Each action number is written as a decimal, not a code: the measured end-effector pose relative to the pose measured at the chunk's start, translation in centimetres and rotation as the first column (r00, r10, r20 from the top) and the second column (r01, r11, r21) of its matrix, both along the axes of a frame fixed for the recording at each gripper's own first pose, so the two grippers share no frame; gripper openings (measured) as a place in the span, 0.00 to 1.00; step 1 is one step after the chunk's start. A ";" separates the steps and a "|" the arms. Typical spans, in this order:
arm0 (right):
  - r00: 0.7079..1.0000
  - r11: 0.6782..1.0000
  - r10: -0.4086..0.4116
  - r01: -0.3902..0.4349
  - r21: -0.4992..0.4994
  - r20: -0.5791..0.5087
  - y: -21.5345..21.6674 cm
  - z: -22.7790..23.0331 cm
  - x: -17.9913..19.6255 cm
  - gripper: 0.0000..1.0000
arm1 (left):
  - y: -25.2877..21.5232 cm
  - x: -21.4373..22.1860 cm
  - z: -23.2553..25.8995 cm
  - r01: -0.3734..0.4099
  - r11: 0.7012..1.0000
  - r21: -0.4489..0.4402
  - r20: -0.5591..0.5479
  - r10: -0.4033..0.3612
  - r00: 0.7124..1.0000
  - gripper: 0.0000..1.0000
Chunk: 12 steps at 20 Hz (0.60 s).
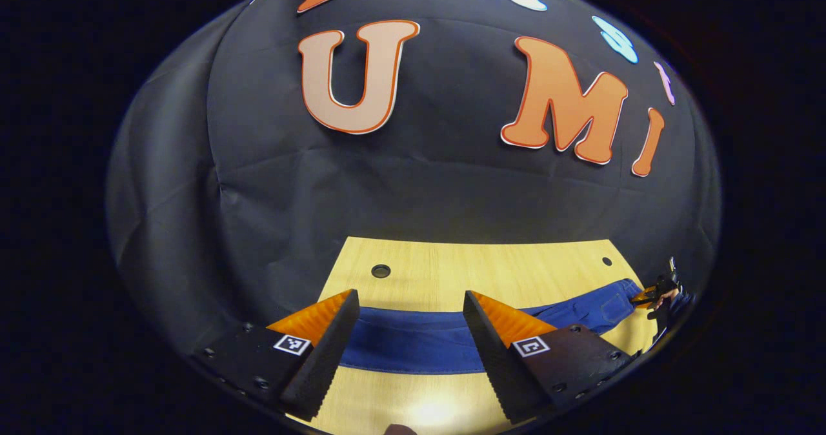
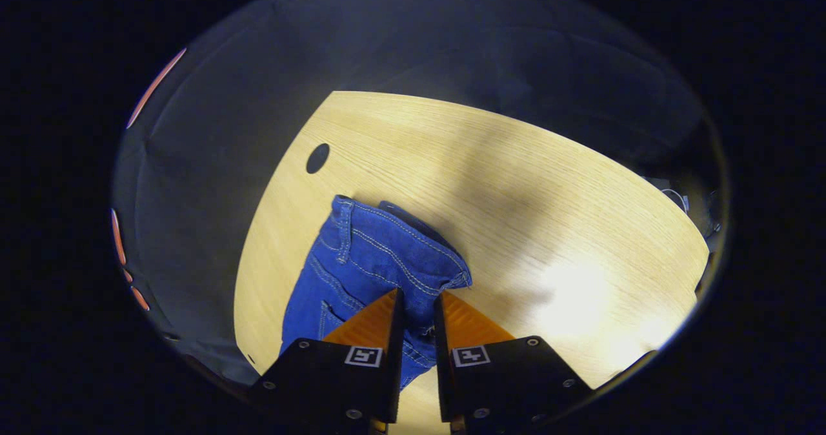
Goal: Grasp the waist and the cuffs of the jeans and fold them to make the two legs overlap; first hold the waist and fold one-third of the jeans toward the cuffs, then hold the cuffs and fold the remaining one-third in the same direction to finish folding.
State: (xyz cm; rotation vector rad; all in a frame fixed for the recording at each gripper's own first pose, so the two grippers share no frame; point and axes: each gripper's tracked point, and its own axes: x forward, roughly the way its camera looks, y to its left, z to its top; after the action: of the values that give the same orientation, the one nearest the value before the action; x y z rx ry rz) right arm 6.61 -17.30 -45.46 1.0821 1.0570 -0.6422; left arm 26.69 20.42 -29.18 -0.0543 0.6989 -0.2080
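Blue jeans [image 2: 361, 261], pale stitching; light woodgrain table [image 2: 516, 183]

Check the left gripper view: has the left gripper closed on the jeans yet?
No. The left gripper is wide open, with the jeans lying flat on the table beyond it.

Your left gripper [image 1: 410, 312] and right gripper [image 2: 418, 309] each have wedge-shaped, ribbed jaws on black screwed plates bearing small square black-and-white markers.

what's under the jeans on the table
The jeans lie directly on the wooden table, whose bare top shows all around them. Whatever sits beneath the denim itself is covered, as is the fold pinched between the right gripper fingers.
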 end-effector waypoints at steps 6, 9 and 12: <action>0.978 0.999 0.005 -0.014 0.037 0.211 1.7 5.9 3.1 0.25 | 0.1 -0.5 -3.1 -0.073 0.994 -0.080 -0.076 0.067 0.995 0.98; 0.954 0.998 0.043 -0.057 0.038 0.298 3.5 9.2 4.3 0.25 | 1.2 -0.2 -4.0 -0.097 0.992 -0.086 -0.086 0.090 0.992 0.98; 0.942 0.995 0.083 -0.097 0.027 0.324 5.9 10.8 5.3 0.23 | 2.1 -0.2 -4.9 -0.098 0.993 -0.073 -0.084 0.092 0.992 0.98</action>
State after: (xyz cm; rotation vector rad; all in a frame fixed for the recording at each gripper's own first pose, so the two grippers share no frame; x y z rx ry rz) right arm 11.87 -11.45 -34.70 1.1245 0.8320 -0.3534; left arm 26.53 22.54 -34.11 -0.1696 0.7665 -0.1419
